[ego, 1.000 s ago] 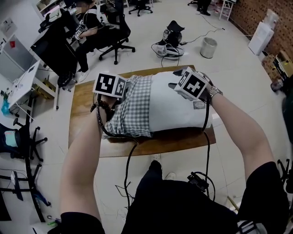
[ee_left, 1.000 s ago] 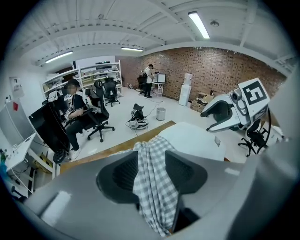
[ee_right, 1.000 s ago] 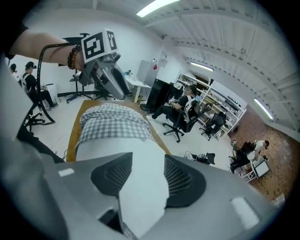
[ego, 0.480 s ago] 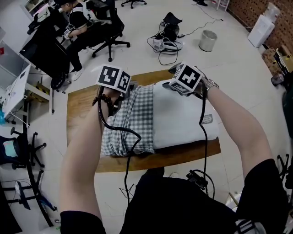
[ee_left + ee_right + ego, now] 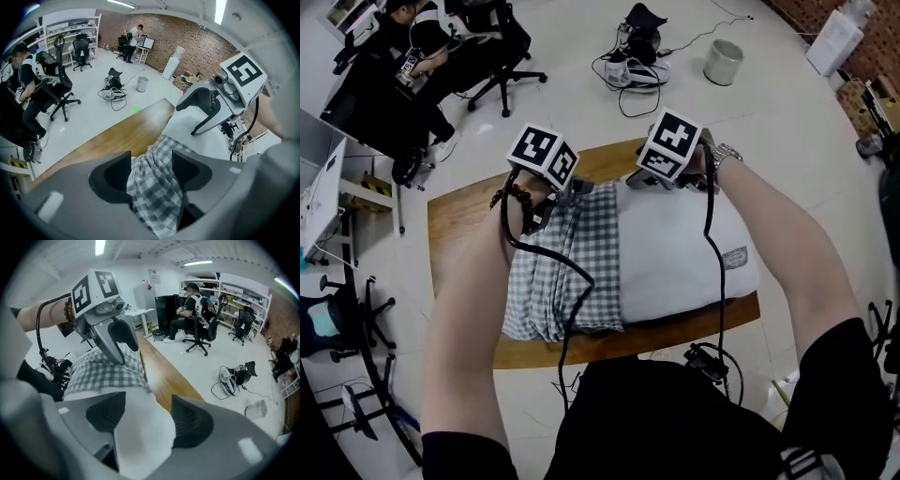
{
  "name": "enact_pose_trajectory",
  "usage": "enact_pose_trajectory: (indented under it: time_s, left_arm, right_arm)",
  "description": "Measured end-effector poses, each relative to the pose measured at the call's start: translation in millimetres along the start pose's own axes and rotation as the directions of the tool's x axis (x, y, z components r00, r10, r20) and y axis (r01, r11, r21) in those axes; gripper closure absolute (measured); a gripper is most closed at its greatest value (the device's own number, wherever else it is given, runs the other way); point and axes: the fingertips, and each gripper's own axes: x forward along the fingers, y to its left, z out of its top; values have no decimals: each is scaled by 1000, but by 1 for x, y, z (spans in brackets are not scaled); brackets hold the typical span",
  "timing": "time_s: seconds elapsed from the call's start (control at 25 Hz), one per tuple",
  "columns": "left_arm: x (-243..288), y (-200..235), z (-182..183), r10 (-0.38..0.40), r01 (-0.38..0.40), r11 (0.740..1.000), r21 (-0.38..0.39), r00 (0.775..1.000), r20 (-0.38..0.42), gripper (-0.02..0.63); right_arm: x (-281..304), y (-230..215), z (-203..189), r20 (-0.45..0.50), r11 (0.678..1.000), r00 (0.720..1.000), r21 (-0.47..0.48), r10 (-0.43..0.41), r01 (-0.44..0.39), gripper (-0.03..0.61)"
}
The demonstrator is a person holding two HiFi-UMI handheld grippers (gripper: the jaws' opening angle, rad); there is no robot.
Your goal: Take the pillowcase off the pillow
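Note:
A white pillow [image 5: 675,253] lies on the wooden table [image 5: 459,216], with the grey-and-white checked pillowcase [image 5: 567,262] bunched over its left half. My left gripper [image 5: 565,192] points down at the pillowcase's far edge. In the left gripper view its jaws [image 5: 151,161] have just been opening and stand wide apart astride a ridge of checked cloth [image 5: 154,187]. My right gripper [image 5: 642,178] is at the far edge of the bare pillow. Its jaws [image 5: 147,404] have also just been opening and stand open around a bulge of white pillow [image 5: 140,437].
The table's near edge is close to my legs. On the floor beyond the table are a bag with cables [image 5: 637,56] and a small bin [image 5: 722,61]. A person sits at a desk among office chairs [image 5: 487,56] at the far left.
Both grippers have moved to the pillow's far edge, drawn closer together and tipped further downward. The pillowcase stays bunched on the left half.

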Motion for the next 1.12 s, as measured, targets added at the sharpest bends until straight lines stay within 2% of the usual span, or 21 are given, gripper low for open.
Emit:
enact_pose_trajectory:
  time_s: [0.16, 0.32, 0.44, 0.6, 0.76, 1.0, 1.12]
  left_arm:
    - [19, 17, -2, 0, 3, 999, 31, 994, -111, 336]
    - [36, 37, -9, -2, 2, 1000, 1, 980, -198, 340]
    - [44, 44, -19, -10, 3, 1000, -29, 972, -235, 401]
    - [42, 49, -21, 15, -21, 1000, -21, 969, -246, 547]
    - [37, 53, -13, 66, -69, 998, -8, 975, -214, 584]
    - [14, 68, -27, 85, -100, 989, -107, 987, -136, 586]
    - [-2, 75, -40, 123, -138, 983, -121, 984, -125, 588]
  right_arm:
    - [19, -13, -7, -93, 996, 993, 54, 70, -65, 273]
    - [48, -18, -32, -200, 976, 967, 182, 158, -122, 280]
    - [61, -14, -42, -210, 959, 958, 244, 196, -143, 364]
    - [57, -14, -30, -176, 969, 973, 222, 151, -110, 551]
    - [41, -19, -31, -166, 982, 982, 183, 85, -54, 565]
    - [1, -15, -33, -139, 989, 990, 141, -24, 44, 566]
    - [-11, -8, -37, -141, 989, 988, 117, -71, 88, 566]
